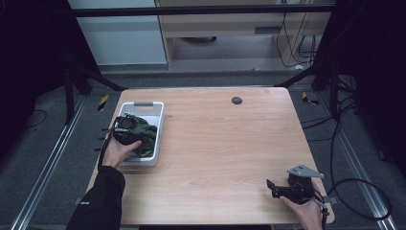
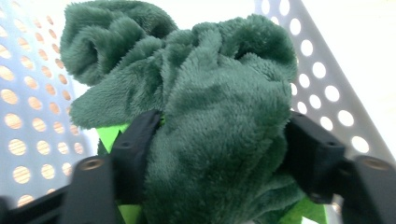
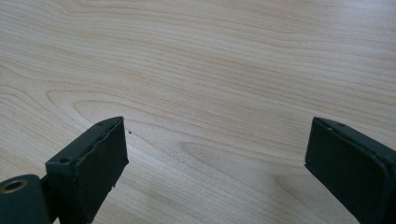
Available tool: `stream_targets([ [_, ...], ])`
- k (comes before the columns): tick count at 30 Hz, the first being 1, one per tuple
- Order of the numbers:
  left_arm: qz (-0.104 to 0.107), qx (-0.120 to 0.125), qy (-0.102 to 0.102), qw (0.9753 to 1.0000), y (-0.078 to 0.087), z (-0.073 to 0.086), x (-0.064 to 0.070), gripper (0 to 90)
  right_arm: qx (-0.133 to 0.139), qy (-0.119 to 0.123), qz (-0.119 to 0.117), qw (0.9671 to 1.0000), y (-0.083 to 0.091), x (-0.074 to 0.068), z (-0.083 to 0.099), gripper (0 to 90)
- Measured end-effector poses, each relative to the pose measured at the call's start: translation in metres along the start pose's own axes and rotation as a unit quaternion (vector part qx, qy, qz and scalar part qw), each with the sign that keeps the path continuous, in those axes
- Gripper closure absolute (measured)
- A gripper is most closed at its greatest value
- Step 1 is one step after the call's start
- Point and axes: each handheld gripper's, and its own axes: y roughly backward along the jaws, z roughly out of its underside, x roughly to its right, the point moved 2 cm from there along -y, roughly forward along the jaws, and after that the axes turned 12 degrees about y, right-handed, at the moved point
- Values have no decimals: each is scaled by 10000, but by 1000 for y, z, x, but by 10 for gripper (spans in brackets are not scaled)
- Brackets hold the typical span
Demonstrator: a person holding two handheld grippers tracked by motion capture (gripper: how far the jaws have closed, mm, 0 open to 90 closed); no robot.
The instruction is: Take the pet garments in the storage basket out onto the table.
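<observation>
High view: my left gripper (image 1: 128, 128) sits down in the white basket (image 1: 160, 125) at the desk's (image 1: 225, 143) left edge, fingers clamped on the green fleece cloth (image 1: 146, 135). Cloth is inside the basket, bunched up, filling most of the near half.

Left gripper view confirms the grip: both black fingers (image 2: 136, 144) press into the sides of a fat fold of cloth (image 2: 210, 116), fabric bulging up btwn them. Grabbing a thick bunch rather than an edge makes sense, I think: fleece is floppy, so a big pinch should be less likely to slip on the lift. Perforated basket wall (image 2: 32, 107) is close on both sides, so not much room to angle in; prob why I came at it from above.

Right gripper (image 1: 293, 188) rests low at the near right corner, well apart from the basket. Right gripper view: fingers (image 3: 95, 158) spread wide, nothing btwn them, bare wood below. Looks parked out of the way, ready to take the cloth or help spread it once it's out.
</observation>
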Motion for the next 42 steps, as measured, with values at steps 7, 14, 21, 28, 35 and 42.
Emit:
stream_targets([
  [7,-40,-176,38,9998,-1,2,-2,549,-15,-25,-42,10000,0,-1,0,57],
  [14,38,-284,134,9995,2,4,-5,715,-39,-7,-48,10000,-1,-1,0,60],
  [21,131,-82,210,9997,10,6,-8,757,-49,9,-49,10000,-1,-1,0,61],
  [28,276,155,250,9992,32,6,-12,766,-67,26,-46,10000,-1,-1,0,61],
  [35,363,352,192,9985,52,3,-11,769,-79,12,-45,10000,-1,-2,0,62],
  [42,362,452,131,9982,67,0,-9,771,-76,11,-43,10000,-1,-2,0,61],
])
